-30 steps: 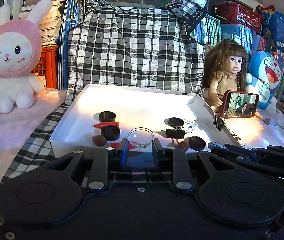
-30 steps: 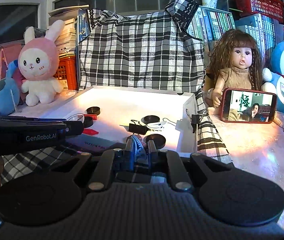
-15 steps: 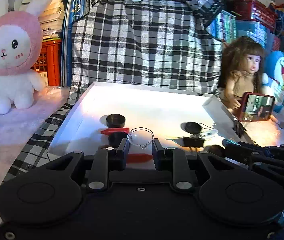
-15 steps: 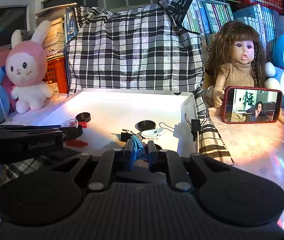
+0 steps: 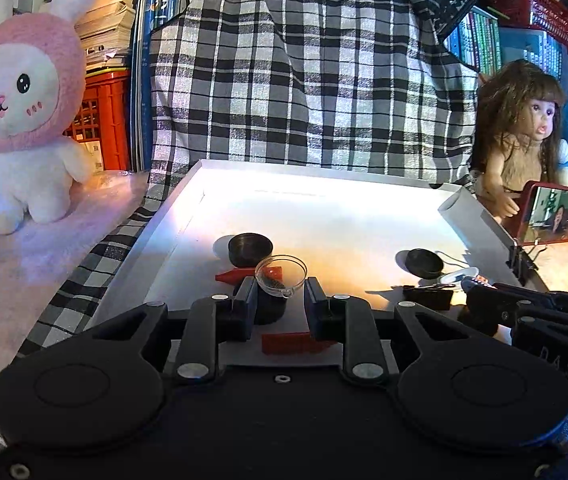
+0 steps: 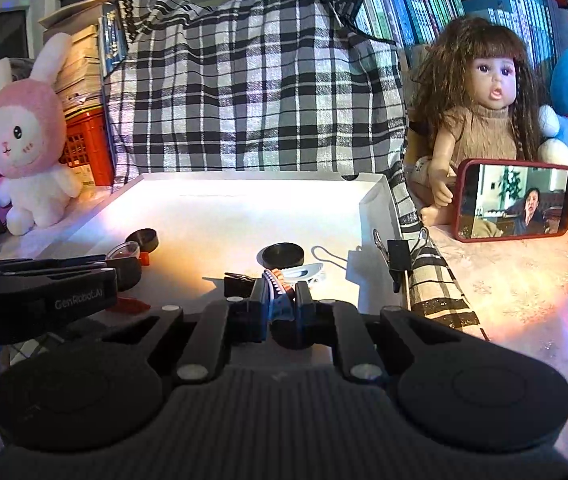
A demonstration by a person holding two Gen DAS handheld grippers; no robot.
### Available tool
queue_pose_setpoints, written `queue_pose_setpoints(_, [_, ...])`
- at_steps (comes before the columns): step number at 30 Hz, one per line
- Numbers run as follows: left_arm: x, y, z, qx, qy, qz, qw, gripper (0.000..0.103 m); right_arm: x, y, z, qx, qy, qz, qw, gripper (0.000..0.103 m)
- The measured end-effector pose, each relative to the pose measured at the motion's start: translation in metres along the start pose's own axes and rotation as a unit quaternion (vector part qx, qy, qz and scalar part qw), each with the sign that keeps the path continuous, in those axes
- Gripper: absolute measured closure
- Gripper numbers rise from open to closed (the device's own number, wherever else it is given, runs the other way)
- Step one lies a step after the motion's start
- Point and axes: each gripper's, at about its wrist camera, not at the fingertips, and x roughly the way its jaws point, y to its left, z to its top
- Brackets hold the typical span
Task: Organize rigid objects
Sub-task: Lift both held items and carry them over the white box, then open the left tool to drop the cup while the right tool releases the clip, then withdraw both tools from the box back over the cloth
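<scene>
My left gripper (image 5: 280,300) is shut on a small clear glass dish (image 5: 281,275), held above the near part of the white tray (image 5: 188,200). My right gripper (image 6: 278,304) is shut on a blue toothed hair clip (image 6: 275,294) over the tray's near right part. In the tray lie black round lids (image 5: 250,246) (image 5: 424,262) (image 6: 283,255), red pieces (image 5: 240,276) (image 5: 296,342), a black binder clip (image 5: 428,296) and a white oval piece (image 6: 304,271). The left gripper also shows in the right wrist view (image 6: 124,268).
A checked cloth (image 5: 304,92) hangs behind the tray. A pink rabbit plush (image 5: 20,120) sits at the left. A doll (image 6: 484,120) and a red-cased phone (image 6: 516,200) stand at the right. A binder clip (image 6: 398,258) grips the tray's right rim.
Both grippers have moved forward and higher over the tray, each holding its object. The dish and hair clip stay gripped.
</scene>
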Motion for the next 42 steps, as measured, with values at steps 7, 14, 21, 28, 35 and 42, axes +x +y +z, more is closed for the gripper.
queue_pose_setpoints(7, [0.01, 0.001, 0.001, 0.004, 0.004, 0.008, 1.0, 0.079, 0.014, -0.007, 0.005, 0.02, 0.012, -0.004, 1.0, 0.086])
queue_pose_setpoints(14, [0.015, 0.0, 0.0, -0.002, 0.014, 0.009, 0.9999, 0.079, 0.019, -0.009, 0.004, 0.027, 0.016, -0.005, 0.999, 0.086])
queue_pose_setpoints(21, [0.004, 0.0, 0.002, -0.004, 0.01, 0.003, 0.9999, 0.06, 0.01, -0.008, 0.005, 0.028, 0.007, -0.001, 1.0, 0.08])
queue_pose_setpoints(28, [-0.026, 0.004, 0.002, -0.004, -0.006, 0.002, 1.0, 0.039, -0.016, -0.003, 0.004, 0.011, -0.011, -0.002, 1.0, 0.051])
queue_pose_setpoints(35, [-0.066, 0.01, -0.011, 0.0, -0.015, -0.003, 0.9999, 0.024, -0.054, -0.002, -0.009, 0.003, -0.025, -0.01, 1.0, 0.032])
queue_pose_setpoints(42, [-0.101, 0.015, -0.038, 0.013, -0.014, -0.01, 0.9998, 0.022, -0.082, -0.002, -0.032, 0.003, -0.016, -0.014, 1.0, 0.022])
